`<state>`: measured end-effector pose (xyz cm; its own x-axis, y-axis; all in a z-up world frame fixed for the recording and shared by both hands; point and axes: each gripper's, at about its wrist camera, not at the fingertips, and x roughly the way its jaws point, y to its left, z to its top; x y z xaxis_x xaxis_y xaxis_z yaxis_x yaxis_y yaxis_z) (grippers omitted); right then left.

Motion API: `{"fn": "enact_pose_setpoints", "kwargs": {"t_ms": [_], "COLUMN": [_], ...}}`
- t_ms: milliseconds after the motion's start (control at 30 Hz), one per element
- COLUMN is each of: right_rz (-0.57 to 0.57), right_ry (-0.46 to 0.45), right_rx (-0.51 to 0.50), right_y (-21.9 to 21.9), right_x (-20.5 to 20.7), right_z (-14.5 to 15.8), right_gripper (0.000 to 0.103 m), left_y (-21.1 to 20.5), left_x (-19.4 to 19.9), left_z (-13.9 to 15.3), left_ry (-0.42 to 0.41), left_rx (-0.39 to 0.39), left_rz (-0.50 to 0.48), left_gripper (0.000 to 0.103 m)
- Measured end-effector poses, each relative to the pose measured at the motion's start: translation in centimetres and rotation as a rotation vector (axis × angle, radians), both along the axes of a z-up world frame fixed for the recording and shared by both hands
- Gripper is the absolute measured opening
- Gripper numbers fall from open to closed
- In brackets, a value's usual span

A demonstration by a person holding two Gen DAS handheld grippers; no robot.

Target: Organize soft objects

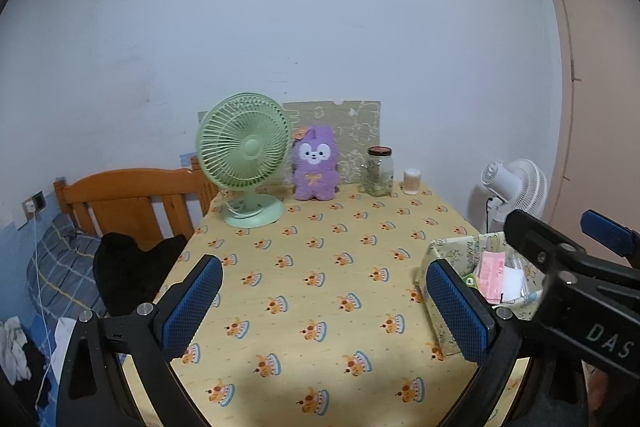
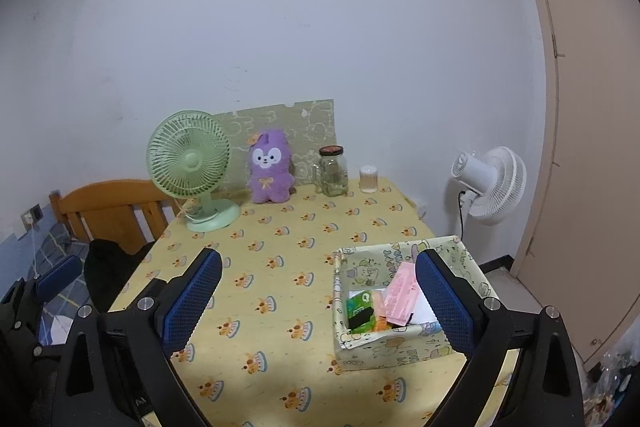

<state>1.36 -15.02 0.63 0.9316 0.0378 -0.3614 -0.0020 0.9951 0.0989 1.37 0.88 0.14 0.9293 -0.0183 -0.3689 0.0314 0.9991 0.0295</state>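
Observation:
A purple plush toy (image 1: 315,165) sits upright at the far edge of the table against a patterned board; it also shows in the right wrist view (image 2: 270,168). A patterned open box (image 2: 400,303) holding several packets stands at the table's right front; in the left wrist view the box (image 1: 460,255) is partly hidden. My left gripper (image 1: 324,301) is open and empty above the table's front. My right gripper (image 2: 318,297) is open and empty, its right finger in front of the box. The right gripper also shows in the left wrist view (image 1: 560,239).
A green desk fan (image 1: 244,159) stands left of the plush. A glass jar (image 1: 379,171) and a small container (image 1: 412,181) stand to its right. A white floor fan (image 2: 492,183) stands right of the table. A wooden bed (image 1: 132,203) with black clothing (image 1: 128,271) lies left.

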Motion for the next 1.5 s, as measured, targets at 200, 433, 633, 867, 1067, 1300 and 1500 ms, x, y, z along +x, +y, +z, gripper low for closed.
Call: {"fn": "enact_pose_setpoints", "kwargs": {"t_ms": [200, 433, 633, 867, 1067, 1300, 1500], "right_rz": [0.005, 0.013, 0.029, 0.026, 0.023, 0.02, 0.015], "right_ry": [-0.024, -0.043, -0.051, -0.056, -0.057, -0.057, -0.054], "right_rx": [0.001, -0.003, -0.013, -0.014, -0.012, -0.009, -0.007], "right_y": [-0.2, -0.6, -0.4, -0.4, -0.5, -0.7, -0.8], "right_x": [-0.4, -0.7, -1.0, -1.1, -1.2, -1.1, -1.1], "right_z": [0.5, 0.9, 0.9, 1.0, 1.0, 0.9, 0.8], "right_gripper": [0.101, 0.102, 0.103, 0.103, 0.103, 0.103, 0.103], "left_y": [0.8, 1.6, 2.0, 2.2, 2.2, 2.2, 2.1], "left_x": [-0.7, -1.2, -1.5, -1.8, -1.9, -2.0, -2.0], "left_z": [0.4, 0.8, 0.8, 0.9, 0.9, 0.9, 1.0], "left_ry": [-0.024, -0.037, -0.043, -0.045, -0.044, -0.044, -0.043], "left_rx": [-0.009, -0.028, -0.04, -0.042, -0.043, -0.041, -0.038], "left_rz": [0.033, 0.063, 0.074, 0.077, 0.076, 0.075, 0.074], "left_gripper": [0.103, 0.103, 0.103, 0.103, 0.103, 0.103, 0.103]}}
